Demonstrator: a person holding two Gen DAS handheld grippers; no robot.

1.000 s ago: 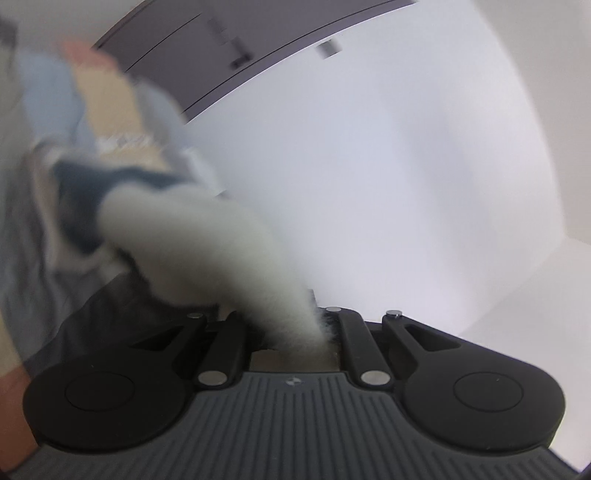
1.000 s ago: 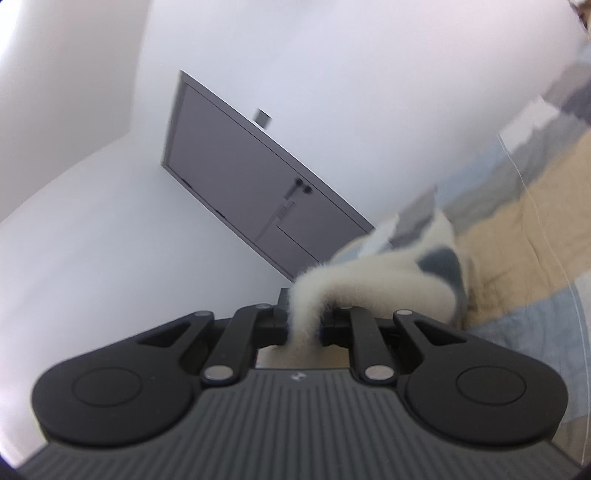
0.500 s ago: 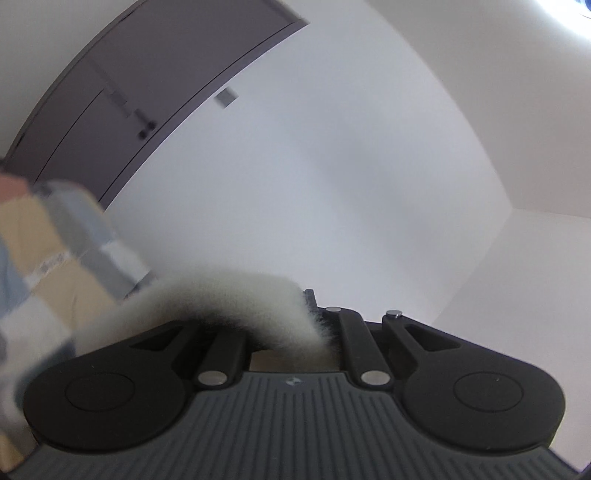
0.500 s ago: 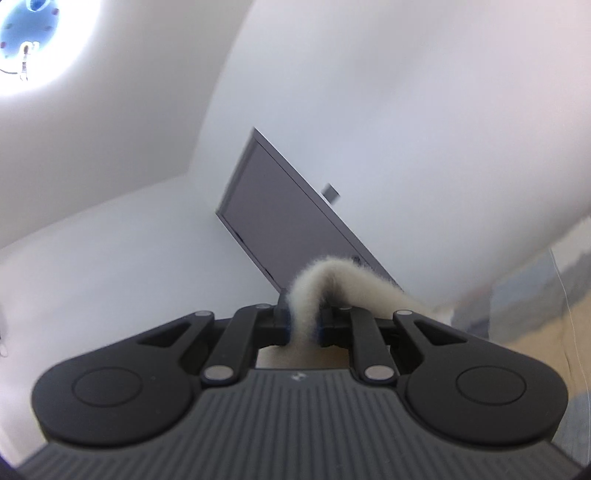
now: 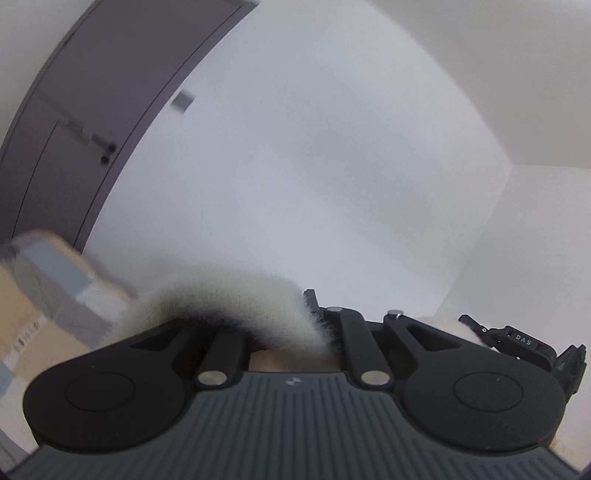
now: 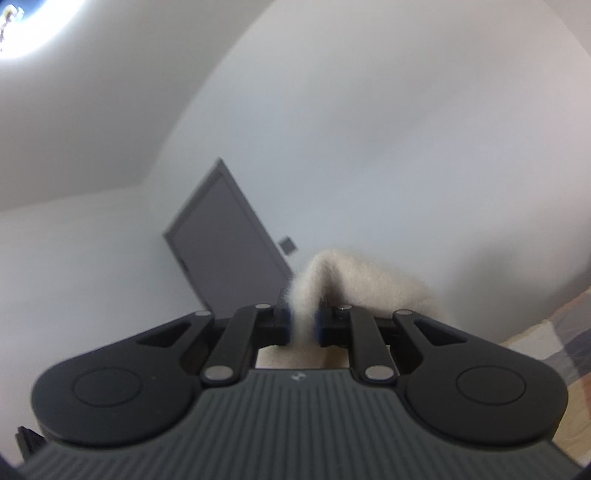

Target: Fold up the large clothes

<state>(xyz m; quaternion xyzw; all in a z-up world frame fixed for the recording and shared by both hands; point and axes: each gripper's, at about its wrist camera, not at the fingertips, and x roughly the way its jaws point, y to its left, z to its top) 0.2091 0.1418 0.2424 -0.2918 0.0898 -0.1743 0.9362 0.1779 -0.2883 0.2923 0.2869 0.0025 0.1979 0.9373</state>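
A fluffy white garment (image 5: 229, 295) arches out of my left gripper (image 5: 319, 334) and trails off to the left. Its edge is pinched between the jaws, which stand nearly together. In the right wrist view the same white fleece (image 6: 354, 280) rises in a hump from my right gripper (image 6: 303, 325). That gripper's blue-padded fingers (image 6: 283, 325) squeeze a narrow fold of it. Both grippers point about level at a white wall, held high. The rest of the garment hangs below the views and is hidden.
A grey door (image 5: 74, 110) stands at the left; it also shows as the grey door (image 6: 229, 251) behind the right gripper. A patchwork bedspread (image 5: 40, 295) lies low left and, in the right view, the bedspread (image 6: 550, 339) low right. Black hardware (image 5: 524, 343) pokes in at right. A ceiling light (image 6: 18, 22) glows top left.
Both grippers have risen with the garment still pinched. The bedspread has sunk towards the frame edges, wall and ceiling now fill the views, and the hanging bulk of fleece has dropped out of sight.
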